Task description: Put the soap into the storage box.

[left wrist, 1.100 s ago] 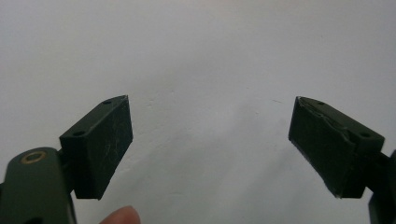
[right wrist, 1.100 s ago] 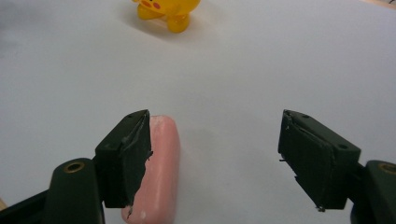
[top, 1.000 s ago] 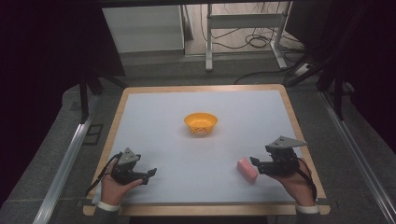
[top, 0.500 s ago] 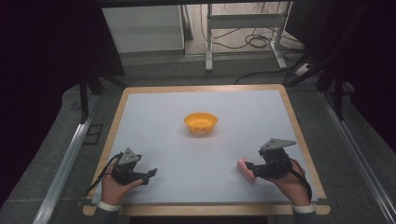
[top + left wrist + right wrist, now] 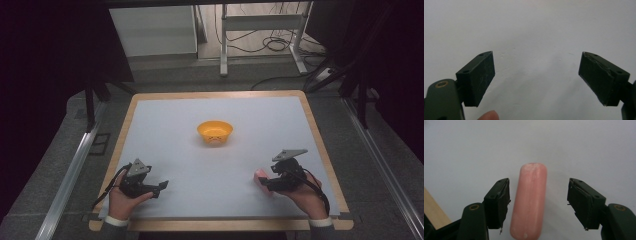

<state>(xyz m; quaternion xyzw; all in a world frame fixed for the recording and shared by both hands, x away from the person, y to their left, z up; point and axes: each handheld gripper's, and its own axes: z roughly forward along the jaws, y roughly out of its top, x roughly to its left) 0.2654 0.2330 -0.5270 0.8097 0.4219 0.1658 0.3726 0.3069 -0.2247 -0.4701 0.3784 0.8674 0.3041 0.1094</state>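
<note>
High view: at the left, near the front edge of the counter [image 5: 165, 130], the left hand-held gripper [image 5: 159, 186] rests in a hand [image 5: 125, 199], its tips pointing right across the white sheet. In the left gripper view its jaws stand wide apart with bare sheet between them; a fingertip [image 5: 489, 115] pokes in at the bottom edge, cut off by the frame.

At the middle of the counter sits an orange bowl [image 5: 215, 132], well apart from both grippers. What lies inside it is too small to make out.

At the right, the right hand-held gripper [image 5: 262, 183] is held low over the sheet with a pink sausage [image 5: 260, 177] at its tips. From above, the gripper body and its grey plate hide most of the sausage, so just one pink end peeks out. The right gripper view is clearer: the sausage [image 5: 529, 200] lies lengthwise between the jaws, its near end cut off by the bottom edge. The jaws have just been closing, yet are still half open; a gap shows on the right side, while the left pad is just beside the sausage, and I cannot tell whether it touches. A strip of the wooden rim [image 5: 431, 210] shows at lower left.
</note>
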